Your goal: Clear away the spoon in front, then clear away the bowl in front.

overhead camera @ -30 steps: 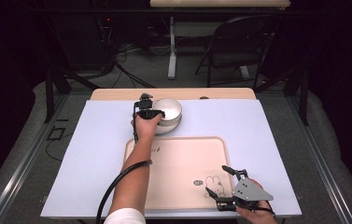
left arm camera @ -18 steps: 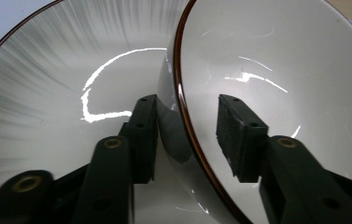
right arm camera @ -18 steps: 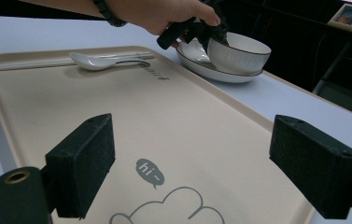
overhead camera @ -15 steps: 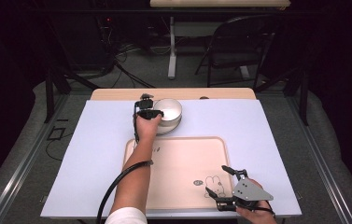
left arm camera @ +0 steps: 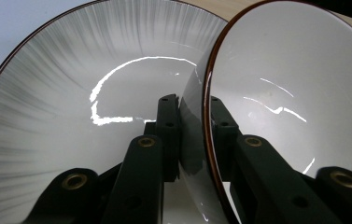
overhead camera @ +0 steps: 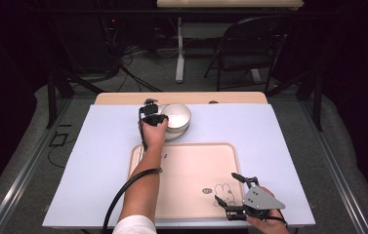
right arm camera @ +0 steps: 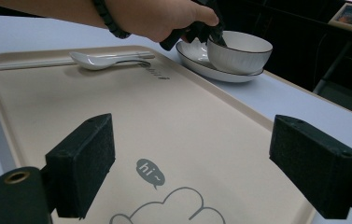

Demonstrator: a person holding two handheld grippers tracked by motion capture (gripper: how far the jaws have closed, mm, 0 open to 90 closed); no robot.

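Now the left tool (left arm camera: 194, 121) has just closed its jaws on the bowl (left arm camera: 276, 93) rim over the plate (left arm camera: 71, 84); right tool (right arm camera: 192, 168) gapes empty above the tray (right arm camera: 117, 116); next, I judge, lift the bowl level.

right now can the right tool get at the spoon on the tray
Probably yes: the right tool hovers open over the tray's near end, and bare tray lies between it and the spoon; the left hand works beyond.

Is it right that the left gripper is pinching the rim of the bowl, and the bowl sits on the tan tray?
Not quite. The left gripper does pinch the rim of the bowl, its jaws having just closed on it, but the bowl sits on a plate on the table beside the tan tray, not on the tray. The right gripper view shows this.
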